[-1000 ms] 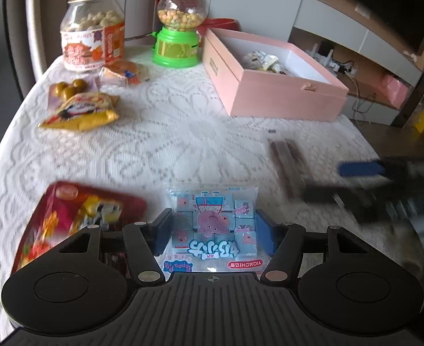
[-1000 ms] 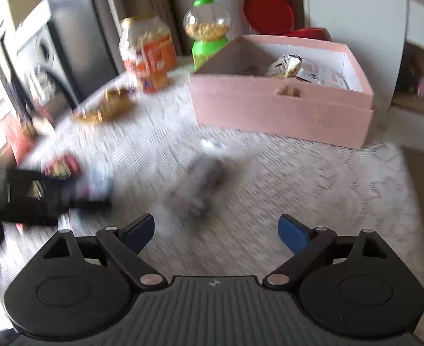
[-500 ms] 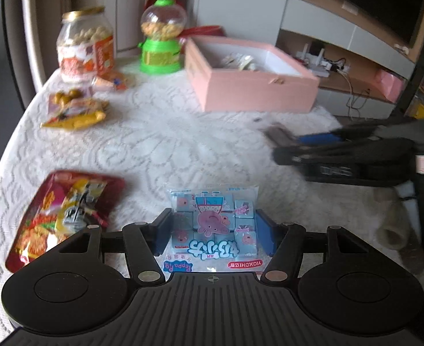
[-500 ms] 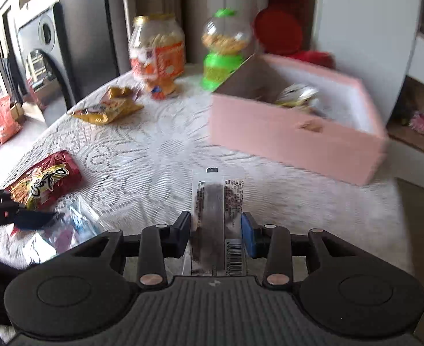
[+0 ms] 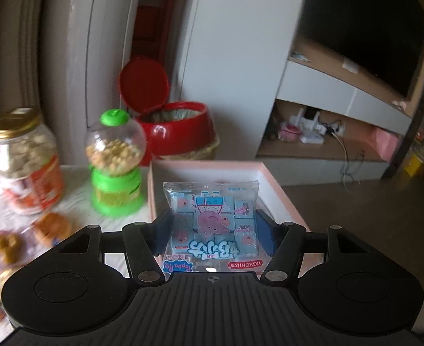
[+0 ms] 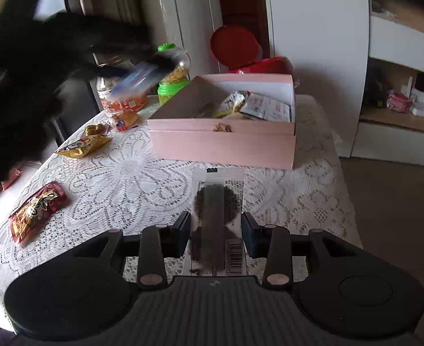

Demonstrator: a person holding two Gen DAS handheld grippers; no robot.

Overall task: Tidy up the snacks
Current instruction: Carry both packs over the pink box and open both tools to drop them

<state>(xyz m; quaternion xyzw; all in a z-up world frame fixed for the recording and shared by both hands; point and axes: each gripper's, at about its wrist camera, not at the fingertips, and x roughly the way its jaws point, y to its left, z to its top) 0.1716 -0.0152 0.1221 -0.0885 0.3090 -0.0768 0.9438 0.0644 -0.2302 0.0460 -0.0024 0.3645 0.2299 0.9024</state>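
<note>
Gripped both: left gripper (image 5: 214, 226) jaws clamped on the blue candy pack (image 5: 212, 222) above the pink box (image 6: 223, 141), right gripper (image 6: 215, 230) jaws clenched on the dark snack strip (image 6: 216, 216) over the counter (image 6: 119, 184), box at twelve o'clock; risked slippery film sliding out early.

Lace-covered table (image 6: 142, 181): pink box (image 6: 223, 144), snack packets (image 6: 36, 212).

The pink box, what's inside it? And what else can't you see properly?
- Pink box: left wrist view, the Peppa Pig snack bag and left hand-held gripper cover most of its inside.
- Same box, right wrist view: its near wall hides the bottom; wrappers too small to read.
- Dark snack strip in right hand-held gripper: print too small to read.
- Jar label: blurred.
</note>
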